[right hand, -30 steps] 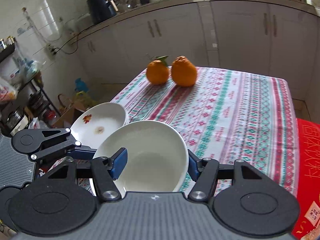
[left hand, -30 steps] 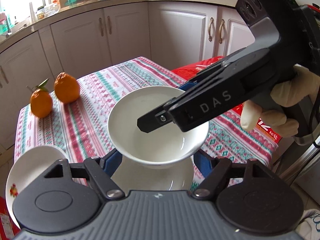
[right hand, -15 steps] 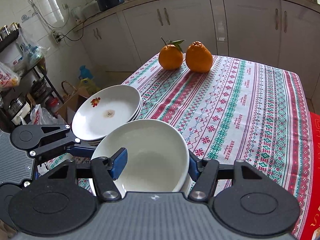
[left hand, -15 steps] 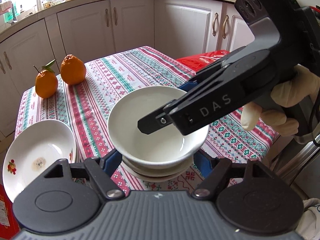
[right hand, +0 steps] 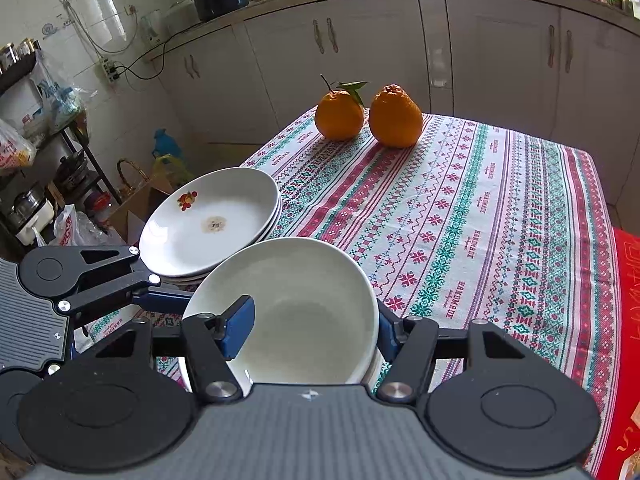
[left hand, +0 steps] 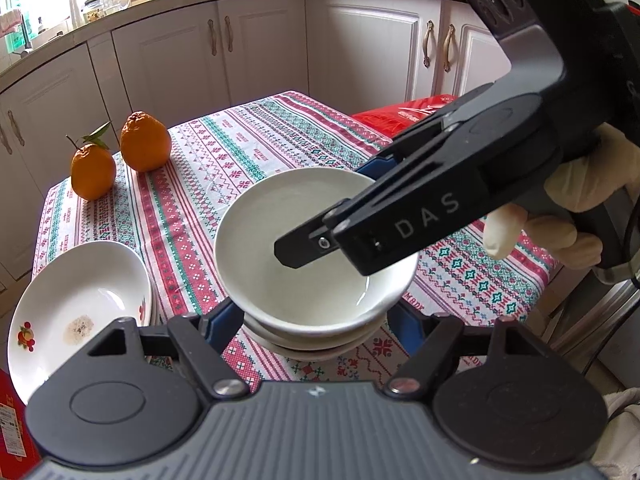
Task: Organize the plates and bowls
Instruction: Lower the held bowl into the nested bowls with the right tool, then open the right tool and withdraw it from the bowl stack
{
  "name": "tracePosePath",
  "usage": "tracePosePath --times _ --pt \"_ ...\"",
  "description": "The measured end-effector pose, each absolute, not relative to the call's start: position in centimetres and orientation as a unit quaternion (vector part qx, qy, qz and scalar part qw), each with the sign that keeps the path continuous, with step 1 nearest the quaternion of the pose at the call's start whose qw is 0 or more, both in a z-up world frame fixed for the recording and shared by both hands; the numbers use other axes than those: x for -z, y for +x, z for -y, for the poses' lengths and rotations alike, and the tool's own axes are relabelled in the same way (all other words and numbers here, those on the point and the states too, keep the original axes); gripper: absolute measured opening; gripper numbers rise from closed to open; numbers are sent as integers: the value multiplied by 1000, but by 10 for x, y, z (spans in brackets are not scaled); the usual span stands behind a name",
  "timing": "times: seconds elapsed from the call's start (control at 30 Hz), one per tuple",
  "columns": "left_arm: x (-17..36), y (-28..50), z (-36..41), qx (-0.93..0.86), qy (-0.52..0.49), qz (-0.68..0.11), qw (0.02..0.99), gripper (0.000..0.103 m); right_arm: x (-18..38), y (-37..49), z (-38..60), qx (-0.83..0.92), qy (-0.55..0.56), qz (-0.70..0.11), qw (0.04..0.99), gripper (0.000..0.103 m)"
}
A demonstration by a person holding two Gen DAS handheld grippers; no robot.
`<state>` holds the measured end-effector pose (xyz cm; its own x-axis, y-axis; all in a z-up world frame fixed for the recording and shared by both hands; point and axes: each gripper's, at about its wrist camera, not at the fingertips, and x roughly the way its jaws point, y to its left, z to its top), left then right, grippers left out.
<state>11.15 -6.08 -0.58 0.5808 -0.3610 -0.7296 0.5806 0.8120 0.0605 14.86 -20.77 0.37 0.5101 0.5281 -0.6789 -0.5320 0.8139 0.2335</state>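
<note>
A plain white bowl (left hand: 280, 256) sits on top of a stack of white bowls (left hand: 316, 346) near the table's front edge. My left gripper (left hand: 316, 322) is open, its blue pads on either side of the stack's base, apart from it. My right gripper (right hand: 314, 326) straddles the top bowl (right hand: 304, 312): one blue pad inside the rim, the other outside. It shows from the side in the left wrist view (left hand: 400, 216), reaching over the bowl. A stack of flower-printed plates (left hand: 76, 304) lies to the left, also in the right wrist view (right hand: 212, 220).
Two oranges (left hand: 120, 156) stand at the far left corner of the patterned tablecloth (right hand: 480, 216). A red bag (left hand: 400, 116) lies off the table's right side. White kitchen cabinets (left hand: 260, 48) run behind. Cluttered shelves and bags (right hand: 44, 168) stand on the floor to the left.
The white bowl has come down onto the bowl stack beside the plates. Both grippers moved down and nearer the table with it.
</note>
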Motion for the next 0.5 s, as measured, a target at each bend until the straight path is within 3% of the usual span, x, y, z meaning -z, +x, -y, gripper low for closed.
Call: tracePosePath --times 0.5 --pt "11 112 63 260 157 -368 879 84 -4 146 202 -300 -19 -377 876 72"
